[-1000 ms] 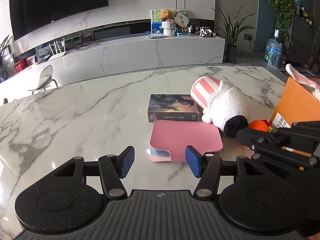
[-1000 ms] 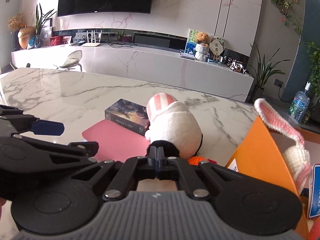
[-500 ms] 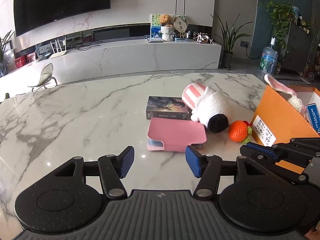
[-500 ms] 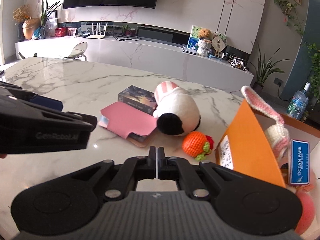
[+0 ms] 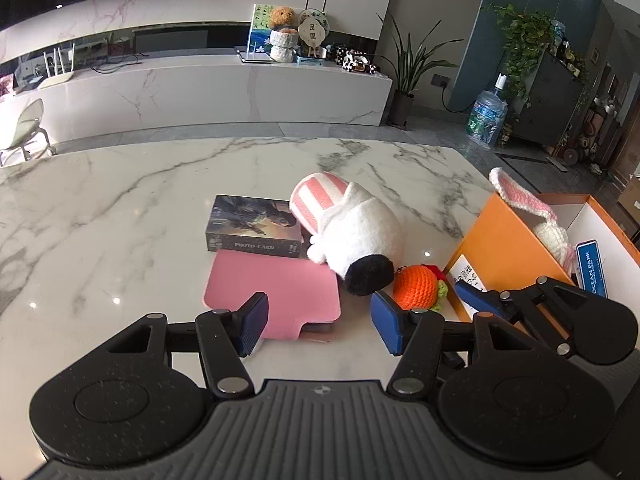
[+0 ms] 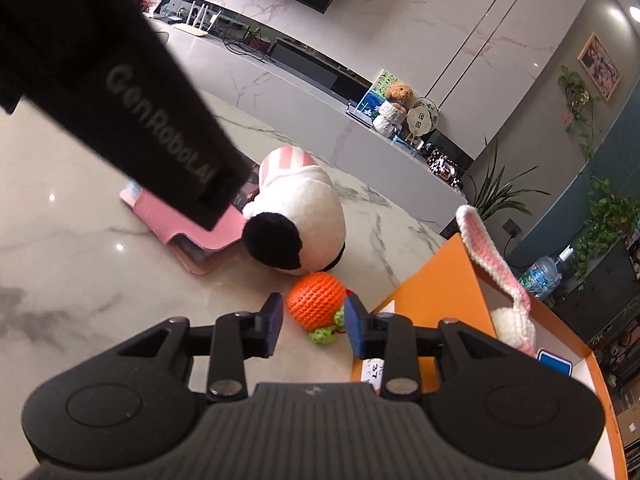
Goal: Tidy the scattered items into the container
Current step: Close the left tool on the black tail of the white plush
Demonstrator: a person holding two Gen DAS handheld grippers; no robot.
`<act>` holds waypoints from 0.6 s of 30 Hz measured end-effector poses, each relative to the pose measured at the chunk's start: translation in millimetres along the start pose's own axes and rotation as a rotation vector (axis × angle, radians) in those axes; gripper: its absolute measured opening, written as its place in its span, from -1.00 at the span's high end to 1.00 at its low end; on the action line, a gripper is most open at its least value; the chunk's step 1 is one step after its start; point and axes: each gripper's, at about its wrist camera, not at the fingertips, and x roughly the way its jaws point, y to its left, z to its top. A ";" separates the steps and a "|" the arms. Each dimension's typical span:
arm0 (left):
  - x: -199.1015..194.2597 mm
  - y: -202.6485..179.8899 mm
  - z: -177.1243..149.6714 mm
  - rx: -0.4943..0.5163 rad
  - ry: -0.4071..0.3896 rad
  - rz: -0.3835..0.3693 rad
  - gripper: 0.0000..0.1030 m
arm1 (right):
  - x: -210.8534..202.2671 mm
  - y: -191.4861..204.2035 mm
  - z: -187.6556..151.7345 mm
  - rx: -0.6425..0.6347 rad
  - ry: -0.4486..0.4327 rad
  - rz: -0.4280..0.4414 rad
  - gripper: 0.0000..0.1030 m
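On the marble table (image 5: 120, 208) lie a pink wallet (image 5: 276, 292), a dark photo-card box (image 5: 252, 226), a white plush with a pink-striped end (image 5: 356, 232) and an orange crochet ball (image 5: 414, 288). The orange box (image 5: 504, 248) stands at the right, with a crochet bunny (image 5: 552, 236) and a blue card (image 5: 592, 268) inside. My left gripper (image 5: 318, 326) is open above the wallet's near edge. In the right wrist view my right gripper (image 6: 314, 326) is open, its fingers flanking the near side of the orange crochet ball (image 6: 316, 300), beside the orange box (image 6: 440, 280).
The left gripper's black body (image 6: 140, 112) fills the upper left of the right wrist view, above the wallet (image 6: 192, 220). The plush (image 6: 300, 208) lies just beyond the ball. Bare marble spreads to the left. A white TV cabinet (image 5: 240, 88) stands behind the table.
The right gripper has gone from shut to open and dropped close to the orange ball. The left gripper has moved forward and down over the pink wallet.
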 end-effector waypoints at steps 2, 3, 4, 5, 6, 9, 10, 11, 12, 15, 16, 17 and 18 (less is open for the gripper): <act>7.1 -1.2 4.3 -0.001 0.009 -0.028 -0.30 | 6.4 2.3 0.2 -0.025 0.007 -0.013 0.23; 11.0 -2.5 6.6 0.003 0.015 -0.038 -0.30 | 9.6 2.8 -0.1 -0.030 0.012 -0.015 0.21; 14.3 -4.0 8.2 0.010 0.020 -0.046 -0.28 | 12.3 3.1 -0.4 -0.034 0.016 -0.017 0.21; 18.8 -6.1 10.2 0.020 0.026 -0.054 -0.26 | 14.5 3.2 -0.5 -0.037 0.017 -0.019 0.20; 23.5 -8.3 11.9 0.029 0.034 -0.058 -0.18 | 16.6 3.4 -0.8 -0.043 0.017 -0.023 0.18; 36.4 -12.7 14.7 0.042 0.060 -0.069 0.00 | 22.3 4.6 -1.6 -0.064 0.006 -0.037 0.12; 40.7 -13.9 15.3 0.044 0.070 -0.076 0.08 | 24.0 4.6 -1.6 -0.068 0.002 -0.040 0.09; 44.8 -15.0 15.8 0.047 0.079 -0.083 0.10 | 25.4 4.3 -1.5 -0.070 -0.001 -0.040 0.03; 48.0 -16.4 16.0 0.053 0.085 -0.085 0.16 | 26.9 4.0 -1.3 -0.072 -0.004 -0.041 -0.01; 53.6 -22.6 14.7 0.098 0.088 -0.071 0.36 | 31.6 2.2 -0.6 -0.071 -0.010 -0.040 -0.02; 54.4 -24.8 13.6 0.118 0.085 -0.066 0.44 | 32.9 0.8 -0.3 -0.066 -0.010 -0.039 -0.02; 54.9 -26.8 12.5 0.138 0.082 -0.059 0.48 | 34.2 -0.6 0.0 -0.060 -0.011 -0.037 -0.02; 54.6 -28.4 11.5 0.157 0.079 -0.052 0.58 | 35.6 -2.0 0.3 -0.054 -0.012 -0.036 -0.02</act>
